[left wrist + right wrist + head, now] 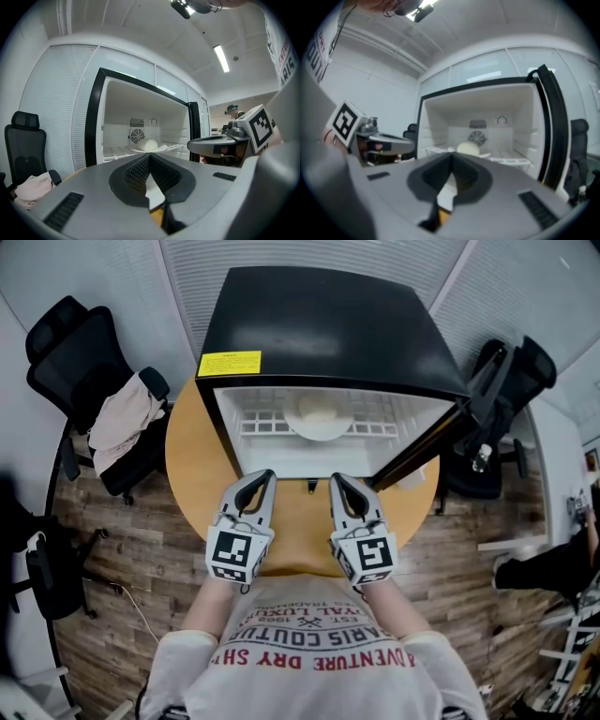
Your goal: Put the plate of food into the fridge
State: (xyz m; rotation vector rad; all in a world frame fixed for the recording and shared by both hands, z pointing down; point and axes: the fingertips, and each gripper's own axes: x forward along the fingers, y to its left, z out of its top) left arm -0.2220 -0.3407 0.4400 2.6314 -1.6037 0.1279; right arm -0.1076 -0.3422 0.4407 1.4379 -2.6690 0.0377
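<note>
A white plate with a pale bun [319,416] rests on the wire shelf inside the open black mini fridge [328,324]. The same plate [149,146] appears deep in the fridge in the left gripper view, and the plate [471,150] is in the right gripper view too. My left gripper [262,476] and right gripper [339,480] hover side by side over the round wooden table [192,470], just in front of the fridge opening. Both are shut with nothing between their jaws. My left gripper [149,155] and my right gripper [451,155] both point at the shelf.
The fridge door [424,448] stands swung out to the right. A black office chair with a pinkish cloth [117,423] stands left of the table, and another black chair [497,418] stands to the right. The floor is wood.
</note>
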